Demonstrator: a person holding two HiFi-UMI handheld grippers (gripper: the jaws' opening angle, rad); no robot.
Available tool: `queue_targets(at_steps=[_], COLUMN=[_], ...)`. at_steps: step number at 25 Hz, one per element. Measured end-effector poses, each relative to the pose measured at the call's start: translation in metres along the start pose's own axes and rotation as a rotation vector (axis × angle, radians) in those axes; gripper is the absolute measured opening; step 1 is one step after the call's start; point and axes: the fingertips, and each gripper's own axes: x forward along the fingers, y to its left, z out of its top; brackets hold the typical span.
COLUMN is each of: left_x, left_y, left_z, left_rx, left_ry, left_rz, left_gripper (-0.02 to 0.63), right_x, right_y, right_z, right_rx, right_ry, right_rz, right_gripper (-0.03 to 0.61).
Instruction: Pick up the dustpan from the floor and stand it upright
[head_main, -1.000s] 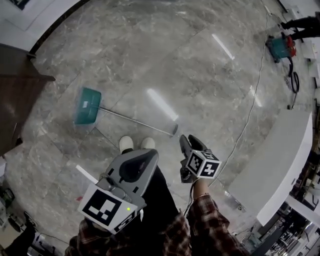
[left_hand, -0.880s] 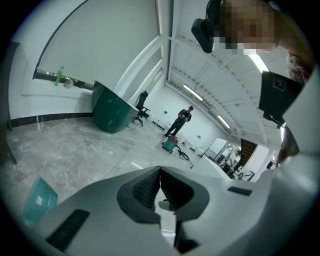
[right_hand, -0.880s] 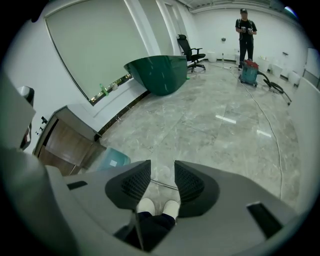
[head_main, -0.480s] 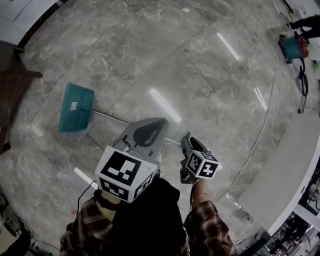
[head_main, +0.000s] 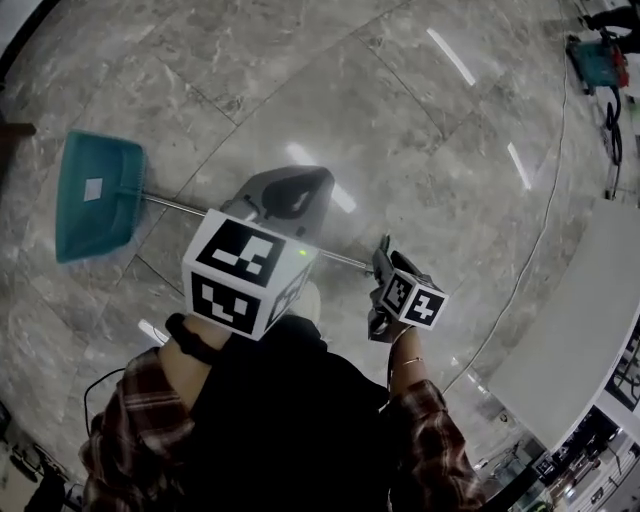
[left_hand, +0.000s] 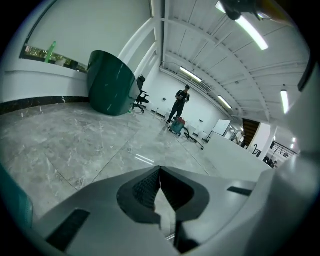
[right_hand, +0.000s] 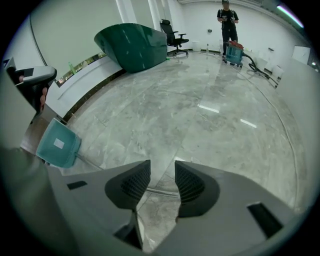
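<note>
The dustpan (head_main: 95, 195) is lying flat on the floor (head_main: 300, 80), not yet gripped. The right tongs (right_hand: 162, 172) are gaping wide, framing its handle (right_hand: 161, 193); the left tongs (left_hand: 160, 170) are sitting closed and empty. This looks like the approach: next, lowering onto the handle and closing.

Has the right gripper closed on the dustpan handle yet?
No, the right gripper has its jaws apart, and the dustpan handle lies on the floor beyond them.
</note>
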Motion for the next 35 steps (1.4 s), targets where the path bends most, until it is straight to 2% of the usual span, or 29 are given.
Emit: queue_targets(at_steps=[6,10,15,20,21,22,26,30,35], left_x=[0.028,0.036,0.040,0.043,0.043,0.043,0.044,0.029,0.001], left_y=[0.032,0.045,0.051,0.056,0.057,0.058,0.051,0.034,0.012], left_z=[-0.019,-0.026,-0.042,-0.054,-0.055,-0.054,-0.047,-0.033,0.004], left_rx=[0.002,0.022,0.017,0.016,0.015,0.013,0.000,0.005,-0.028], left_ry=[-0.016,-0.036,-0.022,-0.004,-0.002,-0.002,-0.002,0.018,0.010], left_rz=[0.006,-0.002,-0.019,-0.035,-0.034,-0.033,-0.030,-0.018,-0.003], left_gripper=[0.012,0.012,0.012,0.011,0.011,0.011,0.012,0.012,0.011], right_x=[0.045,0.072,0.092,0.102,0.102,0.100,0.080,0.055,0.001], right_y=[-0.048,-0.072,-0.086,-0.088,-0.086,-0.084,-0.075,-0.077,-0.060], right_z=[-0.033,-0.056,-0.083,-0.094,-0.093,-0.091,-0.068,-0.030,0.018], right_rx=[0.001,0.058,0.067,0.100,0.112,0.133,0.229,0.177,0.203], right_ry=[0.048,0.089,0.134,0.113,0.115,0.116,0.100,0.012,-0.062], right_rz=[-0.076,-0.125,-0.165,-0.169,-0.161,-0.154,-0.151,-0.109,-0.085], right_gripper=[0.140,0.140,0.140,0.135,0.121,0.076,0.064,0.064,0.066])
